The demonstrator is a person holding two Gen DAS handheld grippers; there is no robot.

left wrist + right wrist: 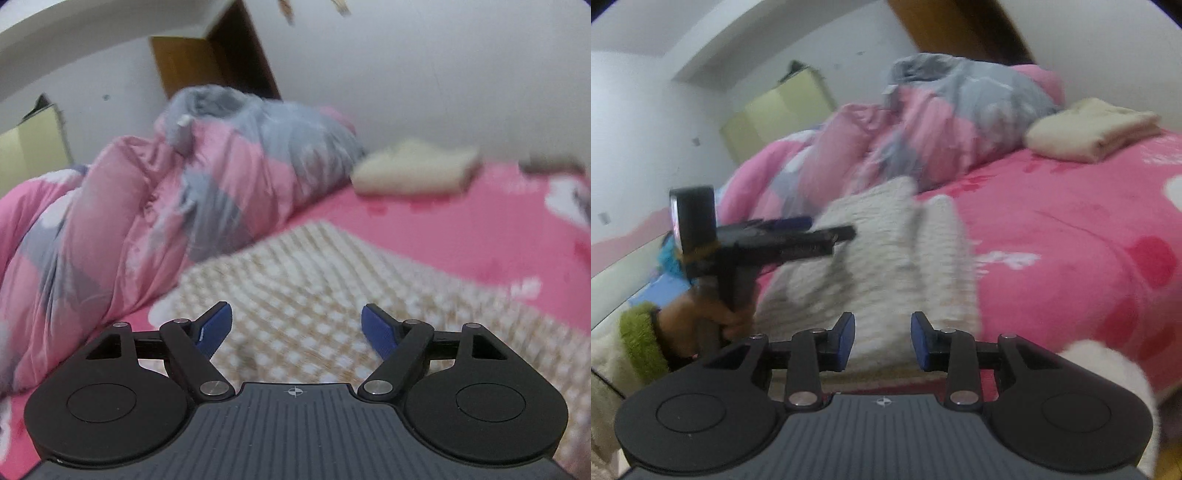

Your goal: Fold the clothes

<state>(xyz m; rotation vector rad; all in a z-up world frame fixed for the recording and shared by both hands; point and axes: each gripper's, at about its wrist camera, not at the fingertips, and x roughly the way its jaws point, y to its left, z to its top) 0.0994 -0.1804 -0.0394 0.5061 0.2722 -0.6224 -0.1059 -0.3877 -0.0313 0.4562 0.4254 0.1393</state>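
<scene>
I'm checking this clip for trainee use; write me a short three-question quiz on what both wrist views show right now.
1. True or false: the left hand-held gripper is clamped on the knitted garment.
2. Multiple choice: where does the folded cream cloth lie? A) on the pink bedsheet beside the crumpled duvet; B) on the floor; C) in the right hand-held gripper.
3. Fill in: the sleeve cuff at the hand holding the left hand-held gripper is ____ in colour.

Key: 1 false, its jaws stand open and empty over the garment; 2 A; 3 green.
</scene>
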